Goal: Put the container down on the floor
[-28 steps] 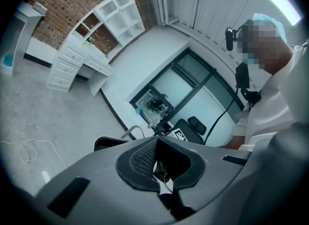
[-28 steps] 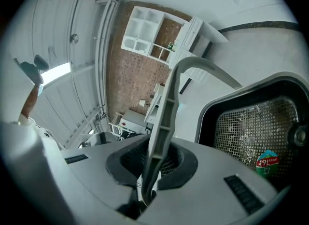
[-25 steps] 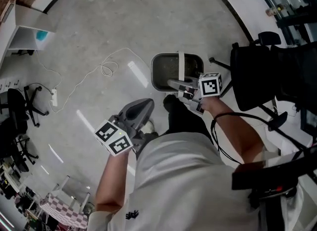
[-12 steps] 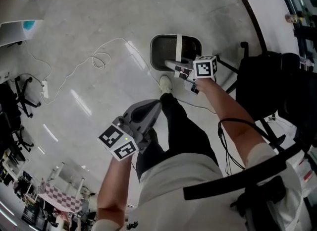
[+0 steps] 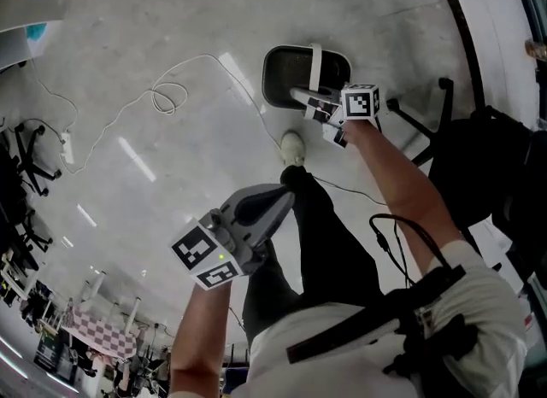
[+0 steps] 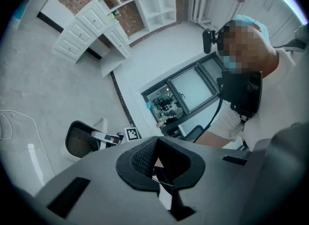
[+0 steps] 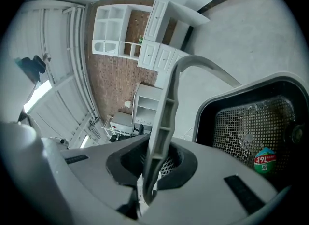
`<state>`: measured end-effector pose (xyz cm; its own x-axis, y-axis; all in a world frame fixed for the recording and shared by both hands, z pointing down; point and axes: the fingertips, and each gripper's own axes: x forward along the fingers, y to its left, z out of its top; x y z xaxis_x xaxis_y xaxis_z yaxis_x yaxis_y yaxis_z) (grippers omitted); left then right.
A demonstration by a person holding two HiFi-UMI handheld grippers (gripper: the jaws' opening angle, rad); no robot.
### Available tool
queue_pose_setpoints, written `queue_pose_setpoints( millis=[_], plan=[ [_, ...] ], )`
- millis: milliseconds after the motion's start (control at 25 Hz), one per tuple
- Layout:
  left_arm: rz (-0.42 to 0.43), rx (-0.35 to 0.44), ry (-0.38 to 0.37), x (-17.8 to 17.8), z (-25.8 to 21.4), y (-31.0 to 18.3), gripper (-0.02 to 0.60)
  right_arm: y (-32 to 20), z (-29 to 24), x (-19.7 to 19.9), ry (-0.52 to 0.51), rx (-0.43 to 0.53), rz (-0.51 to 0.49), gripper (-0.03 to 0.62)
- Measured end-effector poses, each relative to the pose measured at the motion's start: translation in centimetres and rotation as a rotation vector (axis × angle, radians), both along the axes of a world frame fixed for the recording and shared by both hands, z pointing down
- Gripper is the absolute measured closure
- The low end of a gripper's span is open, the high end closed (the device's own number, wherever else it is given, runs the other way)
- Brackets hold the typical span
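Right gripper [image 7: 152, 171] first: its jaws are clamped tight on the handle [image 7: 166, 108] of the container [image 7: 208, 122], and the strap runs straight up out of the pads, so that grip looks solid to me. The handle is a pale grey plastic hoop, flat and thin, with little ribs moulded down one side like a ladder. It arcs over a dark, rounded-rectangle bin with a smooth pale rim and black walls. A metal mesh liner [image 7: 246, 122] shows inside, plus a small round green and red sticker [image 7: 264, 160] low down. The left gripper [image 6: 157, 163] has its jaws pressed together with nothing between them, and it's held off to the side near the person's leg, well apart from the bin. As for progress, the container hangs from the right gripper out in front of the person's shoe [image 5: 292, 147], over the floor [image 5: 171, 29], which is smooth, glossy grey concrete with a thin white cable [image 5: 162, 97] looped across it. I honestly can't tell if the base is touching down. My guess is it's not set down yet, so lowering it and letting go are left.
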<state>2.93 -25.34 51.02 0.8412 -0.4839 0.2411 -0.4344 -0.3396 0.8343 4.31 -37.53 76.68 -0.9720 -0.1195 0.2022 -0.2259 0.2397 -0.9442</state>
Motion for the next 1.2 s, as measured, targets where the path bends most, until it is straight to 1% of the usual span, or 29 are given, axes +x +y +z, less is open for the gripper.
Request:
queue_pose_setpoints(
  millis=[160,280,480,640,840,1000,1120,1200],
  plan=[
    [0.009,-0.027,0.024,0.7,3.2,1.0,0.572,-0.7,4.0,-0.4,-0.013,-0.022,0.007,0.571],
    [0.014,-0.027,0.037,1.5,5.1,1.6,0.572,-0.6,6.1,-0.3,-0.016,-0.013,0.000,0.571],
    [0.027,-0.030,0.066,2.0,6.5,1.6,0.572,-0.9,8.2,-1.0,-0.026,0.004,-0.010,0.571],
    [0.036,-0.048,0.079,1.8,7.9,2.4,0.572,-0.7,10.6,-1.1,-0.028,-0.011,-0.005,0.571],
    [0.037,-0.055,0.110,3.6,7.9,3.6,0.572,0.7,10.1,0.2,-0.058,0.012,-0.035,0.571],
    [0.048,-0.052,0.131,4.3,8.6,3.6,0.572,1.0,10.9,0.5,-0.056,0.036,-0.043,0.569],
    [0.058,-0.050,0.142,3.8,8.8,3.6,0.572,0.9,11.0,0.0,-0.063,0.039,-0.041,0.571],
    [0.065,-0.050,0.147,2.6,9.0,3.6,0.572,1.0,11.4,-1.0,-0.065,0.018,-0.051,0.569]
  ],
)
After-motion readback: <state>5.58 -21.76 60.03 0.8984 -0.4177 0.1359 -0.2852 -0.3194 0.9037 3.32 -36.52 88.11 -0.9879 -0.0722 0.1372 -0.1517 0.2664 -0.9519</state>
